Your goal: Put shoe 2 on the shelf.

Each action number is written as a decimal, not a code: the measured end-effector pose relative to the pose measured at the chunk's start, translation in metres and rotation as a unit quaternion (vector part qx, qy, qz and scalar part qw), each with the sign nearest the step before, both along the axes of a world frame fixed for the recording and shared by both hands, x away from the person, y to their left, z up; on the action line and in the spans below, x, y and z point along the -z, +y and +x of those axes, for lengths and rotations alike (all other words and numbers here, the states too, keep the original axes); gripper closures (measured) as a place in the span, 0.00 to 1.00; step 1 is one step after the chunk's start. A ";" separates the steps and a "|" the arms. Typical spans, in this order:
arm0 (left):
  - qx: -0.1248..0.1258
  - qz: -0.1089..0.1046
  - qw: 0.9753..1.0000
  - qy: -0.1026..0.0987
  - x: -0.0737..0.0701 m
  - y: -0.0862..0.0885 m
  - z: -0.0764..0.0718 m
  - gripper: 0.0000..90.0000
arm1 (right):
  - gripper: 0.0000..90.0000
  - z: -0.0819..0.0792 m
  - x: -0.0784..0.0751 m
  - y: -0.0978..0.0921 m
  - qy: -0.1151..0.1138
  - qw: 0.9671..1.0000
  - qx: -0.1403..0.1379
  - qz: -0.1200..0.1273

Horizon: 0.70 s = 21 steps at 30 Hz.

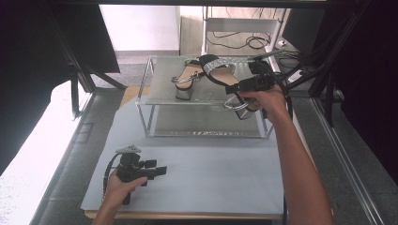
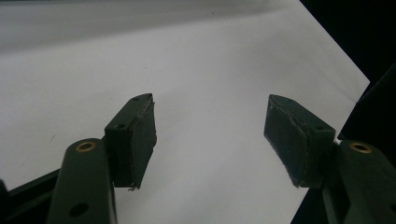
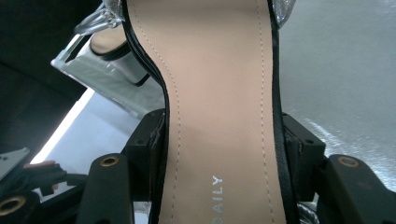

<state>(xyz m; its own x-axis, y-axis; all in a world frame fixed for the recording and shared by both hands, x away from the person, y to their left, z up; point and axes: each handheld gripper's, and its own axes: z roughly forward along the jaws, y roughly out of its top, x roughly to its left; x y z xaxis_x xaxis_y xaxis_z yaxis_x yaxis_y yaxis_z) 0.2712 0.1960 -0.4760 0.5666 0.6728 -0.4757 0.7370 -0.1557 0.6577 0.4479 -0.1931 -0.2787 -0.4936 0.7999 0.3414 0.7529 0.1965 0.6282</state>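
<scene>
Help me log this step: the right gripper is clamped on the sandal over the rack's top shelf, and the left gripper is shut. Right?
Not quite: the left gripper is open, its jaws standing apart over the white table cover in the left gripper view. The right gripper does clamp the sandal.

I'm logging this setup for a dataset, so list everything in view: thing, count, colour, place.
held sandal: 1, black with glittery strap and tan insole, over the rack's top shelf, in the right claw.
second sandal: 1, same colours, on the top shelf.
rack: 1, clear shelves, metal frame, far side of the mat.
mat: 1, pale grey, on the table.
left claw: black, open over the mat.
right claw: black, shut on the sandal.
</scene>
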 end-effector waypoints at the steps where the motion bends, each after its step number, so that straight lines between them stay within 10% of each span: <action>1: 0.000 0.000 1.000 0.000 0.000 0.000 0.000 0.38 | 0.46 0.001 0.000 0.000 -0.001 1.000 0.003 -0.001; 21: -0.012 -0.007 1.000 0.003 0.003 0.009 0.004 0.38 | 0.46 0.046 -0.006 -0.011 0.009 0.999 0.042 -0.004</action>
